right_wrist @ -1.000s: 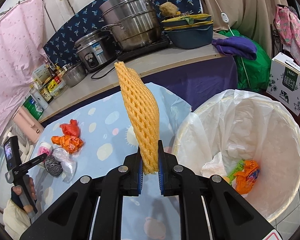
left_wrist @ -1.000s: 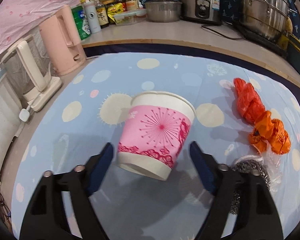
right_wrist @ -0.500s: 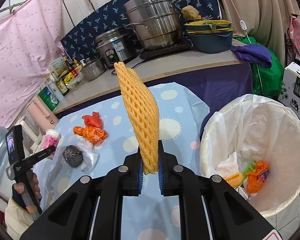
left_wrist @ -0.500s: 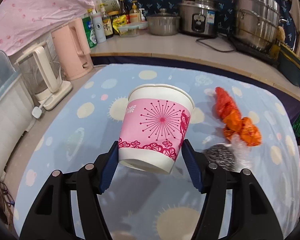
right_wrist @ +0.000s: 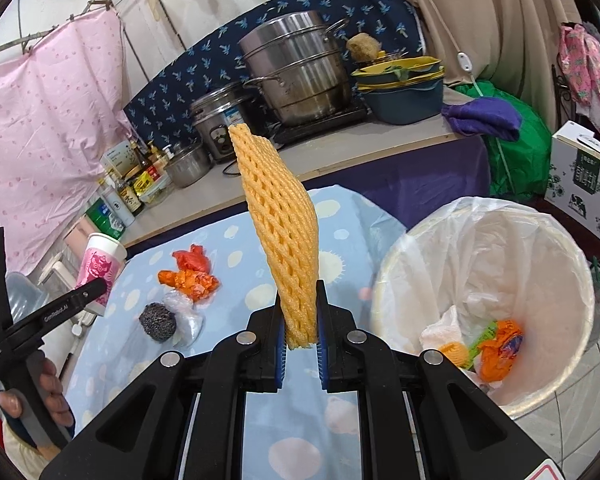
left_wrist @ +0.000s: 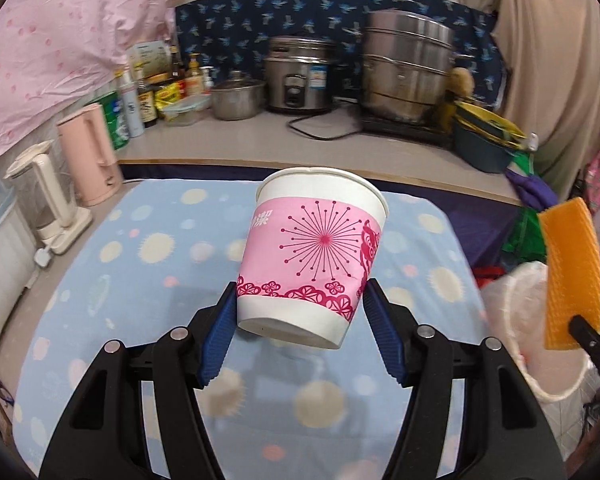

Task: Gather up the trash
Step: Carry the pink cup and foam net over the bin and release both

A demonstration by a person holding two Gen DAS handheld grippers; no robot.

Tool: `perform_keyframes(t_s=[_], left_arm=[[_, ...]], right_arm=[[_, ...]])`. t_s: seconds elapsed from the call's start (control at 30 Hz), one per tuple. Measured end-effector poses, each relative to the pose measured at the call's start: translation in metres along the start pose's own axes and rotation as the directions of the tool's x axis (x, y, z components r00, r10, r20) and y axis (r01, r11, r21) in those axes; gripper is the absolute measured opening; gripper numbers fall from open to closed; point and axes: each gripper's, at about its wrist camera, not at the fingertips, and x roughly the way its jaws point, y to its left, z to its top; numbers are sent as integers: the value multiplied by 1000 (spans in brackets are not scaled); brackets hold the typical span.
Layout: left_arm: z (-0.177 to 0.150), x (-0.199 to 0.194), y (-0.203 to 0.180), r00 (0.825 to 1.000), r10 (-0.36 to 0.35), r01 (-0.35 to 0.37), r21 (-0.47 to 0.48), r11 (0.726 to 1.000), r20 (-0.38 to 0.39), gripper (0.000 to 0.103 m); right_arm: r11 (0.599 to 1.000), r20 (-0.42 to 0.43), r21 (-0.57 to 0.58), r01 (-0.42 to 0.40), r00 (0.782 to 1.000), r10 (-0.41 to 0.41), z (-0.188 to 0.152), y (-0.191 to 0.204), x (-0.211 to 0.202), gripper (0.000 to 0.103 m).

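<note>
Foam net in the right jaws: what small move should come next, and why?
Probably swing the right gripper rightward until it is over the lined trash bin, then release. The yellow foam fruit net is clamped upright above the blue tablecloth, beside the bin rather than over it, while the left gripper holds the pink paper cup.

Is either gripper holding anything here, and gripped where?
Left gripper clamps the pink paper cup near its base. Right gripper pinches the yellow foam net at its lower end.

A home kitchen: a tall stainless-steel steamer pot [left_wrist: 406, 68], a steel rice cooker [left_wrist: 298, 76] and sauce bottles [left_wrist: 152, 94] line the beige worktop [left_wrist: 236, 140] under a hanging pink cloth [right_wrist: 40, 120]
</note>
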Motion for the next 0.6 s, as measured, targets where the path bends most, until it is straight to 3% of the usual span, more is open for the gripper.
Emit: perform_keyframes(t_s=[0.17,0.37,0.6], left_arm=[[-8,-7,-69,993,-117,118,65,991,-17,59],[-22,-9,-147,972,-225,231,139,963,-63,59],[-41,1,-216,952,-276,299,223,928,-131,59]], right_arm=[[997,12,54,61,998,-62,-2,-40,-13,11],[982,2,127,142,990,-144,-8,-91,-22,12],[965,-25,179,192,981,-190,-16,-130,-22,12]])
